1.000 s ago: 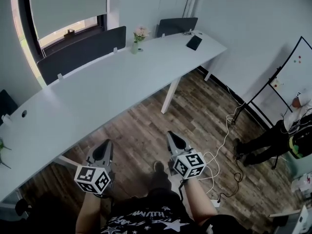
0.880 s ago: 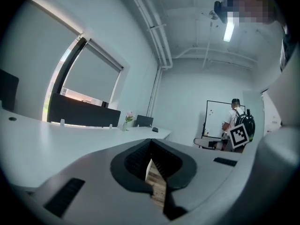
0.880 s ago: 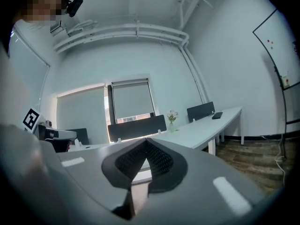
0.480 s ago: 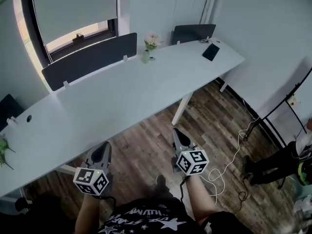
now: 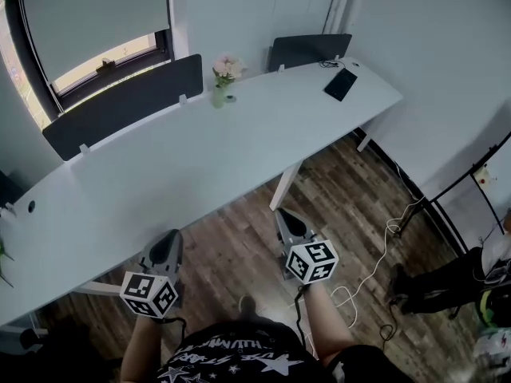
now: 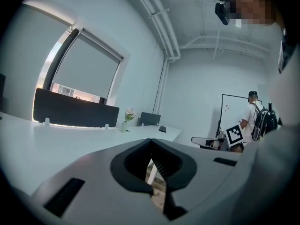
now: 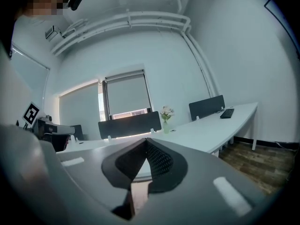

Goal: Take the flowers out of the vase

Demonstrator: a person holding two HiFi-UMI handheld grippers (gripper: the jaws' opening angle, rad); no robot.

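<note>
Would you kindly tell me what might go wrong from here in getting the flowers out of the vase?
1. The vase is slim and stands near the far edge of the desk; a long reach across may tip it.
2. The left tongs and right tongs are shut; unopened, they would shove the flowers.
3. Loose cables lie on the floor nearby, a trip hazard.

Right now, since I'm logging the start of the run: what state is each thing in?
Vase, upright on the white desk.
Flowers, standing in the vase.
Left tongs, shut, empty.
Right tongs, shut, empty.
Roller blind, mostly lowered, bright strip below.
</note>
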